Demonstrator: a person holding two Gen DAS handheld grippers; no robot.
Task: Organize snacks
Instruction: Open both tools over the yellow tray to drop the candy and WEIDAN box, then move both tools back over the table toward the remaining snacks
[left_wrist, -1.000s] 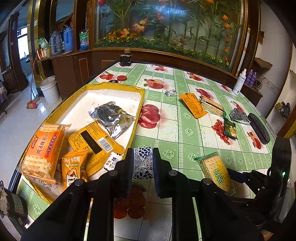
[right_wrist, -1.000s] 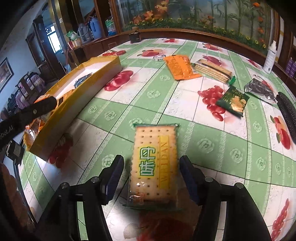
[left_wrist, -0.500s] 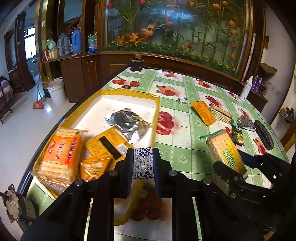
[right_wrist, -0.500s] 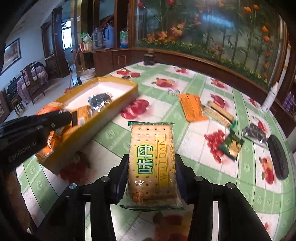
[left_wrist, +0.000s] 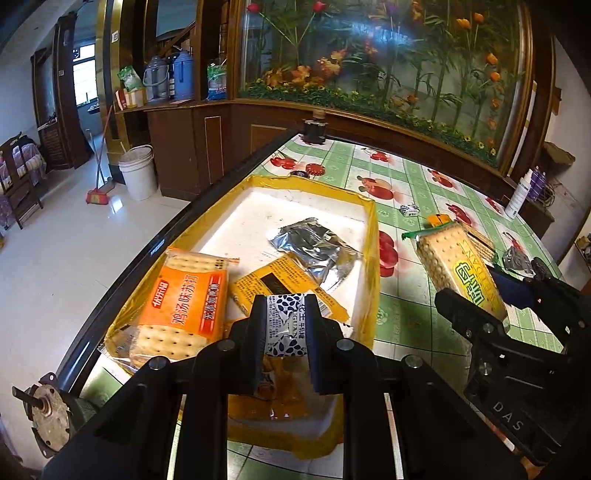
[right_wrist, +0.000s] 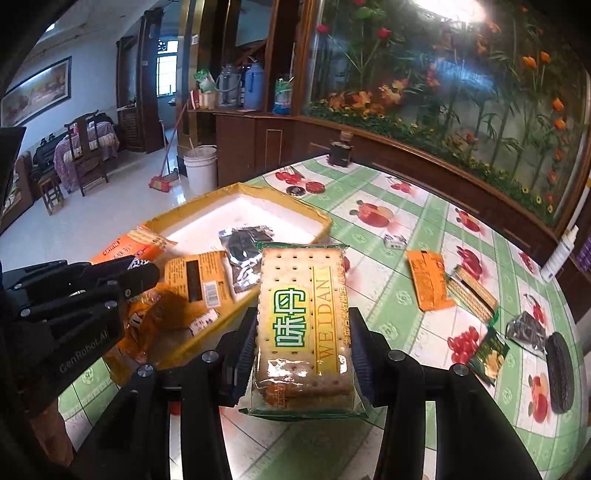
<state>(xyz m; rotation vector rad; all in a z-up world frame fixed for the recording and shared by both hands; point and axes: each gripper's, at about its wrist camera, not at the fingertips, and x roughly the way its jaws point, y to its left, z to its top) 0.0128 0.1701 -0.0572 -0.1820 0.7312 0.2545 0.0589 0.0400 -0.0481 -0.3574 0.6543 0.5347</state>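
Note:
My left gripper (left_wrist: 283, 325) is shut on a small blue-and-white candy packet (left_wrist: 286, 325) and holds it above the near end of the yellow tray (left_wrist: 371, 236). The tray holds an orange cracker pack (left_wrist: 188, 295), a yellow packet (left_wrist: 273, 284) and a silver packet (left_wrist: 314, 247). My right gripper (right_wrist: 303, 343) is shut on a green-and-yellow cracker pack (right_wrist: 301, 317), lifted above the table just right of the tray (right_wrist: 310, 218). That pack also shows in the left wrist view (left_wrist: 458, 269).
Loose snacks lie on the green fruit-print tablecloth (right_wrist: 388, 295): an orange packet (right_wrist: 428, 280), a cracker pack (right_wrist: 472, 291), a green packet (right_wrist: 487, 354), a silver packet (right_wrist: 524, 328), a dark oblong thing (right_wrist: 559, 369) and a small candy (right_wrist: 395, 240). A white bottle (right_wrist: 557, 254) stands at the far right.
Both grippers rose and moved left toward the tray. The right gripper closed on the cracker pack and lifted it off the table. The left kept hold of the candy packet.

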